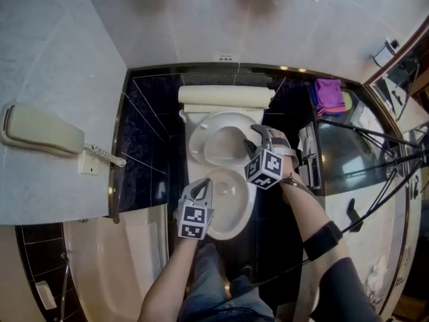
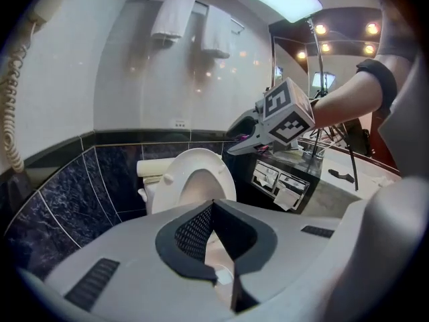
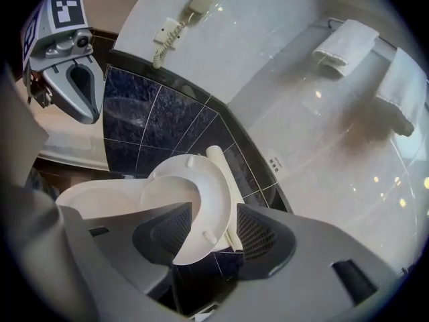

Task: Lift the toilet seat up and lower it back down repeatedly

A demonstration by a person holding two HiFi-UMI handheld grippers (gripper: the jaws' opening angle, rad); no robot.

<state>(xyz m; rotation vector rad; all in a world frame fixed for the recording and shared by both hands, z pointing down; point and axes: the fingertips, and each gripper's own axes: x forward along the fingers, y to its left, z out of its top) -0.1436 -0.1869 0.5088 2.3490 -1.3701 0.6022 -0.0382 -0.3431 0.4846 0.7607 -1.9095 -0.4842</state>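
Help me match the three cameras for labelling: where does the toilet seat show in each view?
Head view: the toilet seat is just above centre, raised.
Left gripper view: slightly left of centre, standing upright.
Right gripper view: lower centre, slanted in the picture.
Shared landmark: the dark tile wall behind the toilet shows in all three views.

Both grippers out ahead of us, angled downward. Left gripper (image 1: 201, 185): jaws drawn together at the tips, nothing between them. Our bare left forearm (image 1: 171, 274) reaches in from the frame bottom. Right gripper (image 1: 257, 138): farther forward, canted to one side, jaws spread wide, pads pressing nothing. Right forearm (image 1: 303, 203) bare, with a black band (image 1: 322, 240) strapped near the elbow.
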